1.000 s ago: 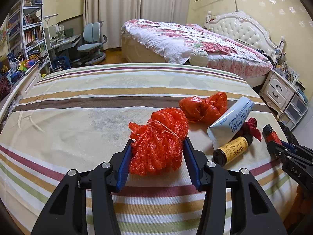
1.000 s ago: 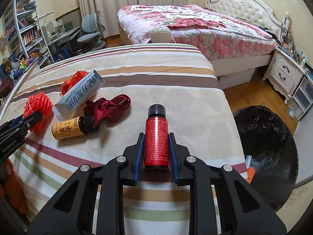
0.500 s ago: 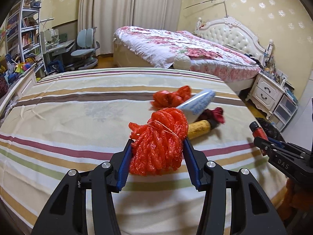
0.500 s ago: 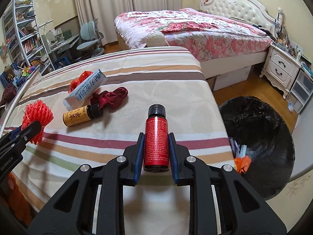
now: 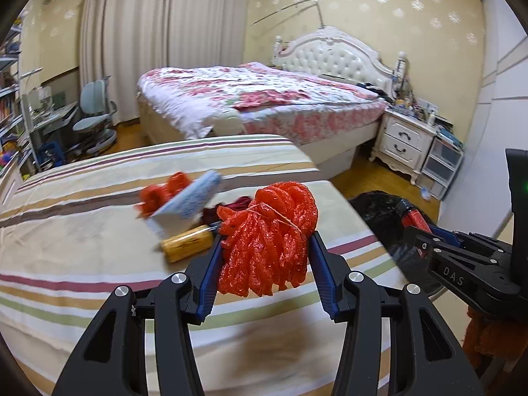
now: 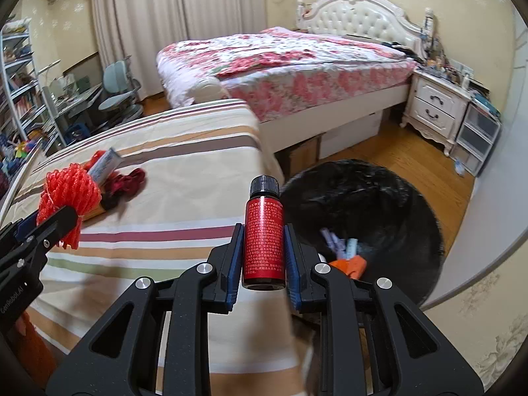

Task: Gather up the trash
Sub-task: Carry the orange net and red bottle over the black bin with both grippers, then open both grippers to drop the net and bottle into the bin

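Observation:
My left gripper (image 5: 265, 242) is shut on a bundle of red foam netting (image 5: 269, 241), held above the striped bedspread (image 5: 99, 204). My right gripper (image 6: 262, 231) is shut on a small red bottle (image 6: 264, 237) with a black cap, near the bed's right edge. A black-lined trash bin (image 6: 379, 204) stands on the floor to the right, with some trash inside. Left on the bedspread are a yellow bottle (image 5: 188, 242), a white and blue tube (image 5: 188, 203), a red bag (image 5: 158, 194) and a dark red cloth (image 6: 130, 178). The right gripper (image 5: 429, 231) also shows in the left wrist view.
A flowered double bed (image 6: 290, 62) with a white headboard stands behind. A white nightstand (image 6: 435, 105) and plastic drawers (image 6: 478, 135) are at the right wall. A desk, chair (image 6: 120, 89) and bookshelf (image 6: 19, 92) stand at the left. Wooden floor (image 6: 412, 165) surrounds the bin.
Both grippers have moved to the right across the bedspread with their loads, and risen a little. The trash bin has come much closer in both views; the items left on the bed have slid leftward.

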{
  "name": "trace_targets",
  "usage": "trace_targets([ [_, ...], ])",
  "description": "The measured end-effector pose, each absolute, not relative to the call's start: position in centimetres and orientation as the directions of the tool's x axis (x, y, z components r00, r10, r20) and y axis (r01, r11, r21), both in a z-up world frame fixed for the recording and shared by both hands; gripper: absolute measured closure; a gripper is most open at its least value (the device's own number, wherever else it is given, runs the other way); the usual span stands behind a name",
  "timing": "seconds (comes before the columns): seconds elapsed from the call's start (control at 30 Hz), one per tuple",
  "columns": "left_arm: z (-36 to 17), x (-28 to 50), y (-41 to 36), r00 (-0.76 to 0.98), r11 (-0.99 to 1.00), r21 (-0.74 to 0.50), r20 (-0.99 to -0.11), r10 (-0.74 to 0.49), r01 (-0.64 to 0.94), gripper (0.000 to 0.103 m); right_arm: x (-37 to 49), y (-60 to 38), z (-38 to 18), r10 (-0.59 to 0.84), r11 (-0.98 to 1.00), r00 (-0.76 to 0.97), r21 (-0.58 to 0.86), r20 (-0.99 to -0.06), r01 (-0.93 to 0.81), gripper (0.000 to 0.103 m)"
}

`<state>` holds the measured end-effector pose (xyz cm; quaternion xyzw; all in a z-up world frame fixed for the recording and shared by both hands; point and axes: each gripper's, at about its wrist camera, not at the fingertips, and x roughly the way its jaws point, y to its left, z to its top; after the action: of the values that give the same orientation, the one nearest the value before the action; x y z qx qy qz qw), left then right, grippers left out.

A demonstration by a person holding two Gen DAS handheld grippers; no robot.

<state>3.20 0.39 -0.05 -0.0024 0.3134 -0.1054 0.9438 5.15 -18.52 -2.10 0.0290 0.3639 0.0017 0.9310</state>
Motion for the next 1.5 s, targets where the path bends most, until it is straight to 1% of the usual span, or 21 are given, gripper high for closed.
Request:
trace_targets([
  [0.27, -0.8, 5.2, -6.0, 0.754, 0.955, -0.062, -0.600, -0.266, 0.289, 0.053, 6.1, -23.4, -2.3, -0.035, 0.992, 0.744, 0.068, -0.667, 0.108, 0.080],
  [0.6, -1.9, 8.2, -11.7, 0.729, 0.938, -0.030, -0.621, -0.288, 0.345, 0.052, 7.5, -27.5, -3.7, -0.070, 0.982, 0.729, 0.083, -0.681, 0.171, 0.080],
  [1.1, -3.3, 10.3, -14.9, 0.703, 0.927, 0.015, -0.656, -0.273, 0.374, 0.052, 8.7, -30.0, -5.0, -0.071, 0.973, 0.712, 0.108, -0.699, 0.203, 0.080],
  [1.2, -3.3, 10.4, -15.1, 0.703, 0.926, 0.018, -0.657, -0.272, 0.376, 0.048, 8.6, -30.2, -5.1, -0.071, 0.971, 0.711, 0.114, -0.700, 0.208, 0.079],
  [1.23, -3.3, 10.5, -15.2, 0.702, 0.926, 0.021, -0.658, -0.271, 0.377, 0.045, 8.7, -30.3, -5.1, -0.070, 0.971, 0.711, 0.116, -0.699, 0.209, 0.079],
  [1.27, -3.3, 10.5, -15.2, 0.702, 0.926, 0.021, -0.659, -0.271, 0.377, 0.043, 8.6, -30.3, -5.0, -0.072, 0.970, 0.714, 0.118, -0.696, 0.212, 0.077],
  [1.3, -3.4, 10.4, -15.2, 0.702, 0.927, 0.021, -0.659, -0.269, 0.375, 0.039, 8.6, -30.4, -5.0, -0.075, 0.969, 0.716, 0.118, -0.694, 0.215, 0.070],
  [1.33, -3.3, 10.4, -15.1, 0.704, 0.929, 0.019, -0.657, -0.268, 0.371, 0.034, 8.6, -30.4, -5.0, -0.082, 0.968, 0.718, 0.115, -0.691, 0.221, 0.067],
  [1.37, -3.3, 10.4, -15.0, 0.707, 0.931, 0.017, -0.656, -0.266, 0.366, 0.032, 8.5, -30.5, -5.0, -0.090, 0.968, 0.719, 0.110, -0.689, 0.227, 0.064],
  [1.5, -3.2, 10.2, -14.4, 0.711, 0.937, 0.014, -0.655, -0.256, 0.349, 0.028, 8.2, -30.7, -4.9, -0.098, 0.965, 0.717, 0.109, -0.690, 0.237, 0.063],
])
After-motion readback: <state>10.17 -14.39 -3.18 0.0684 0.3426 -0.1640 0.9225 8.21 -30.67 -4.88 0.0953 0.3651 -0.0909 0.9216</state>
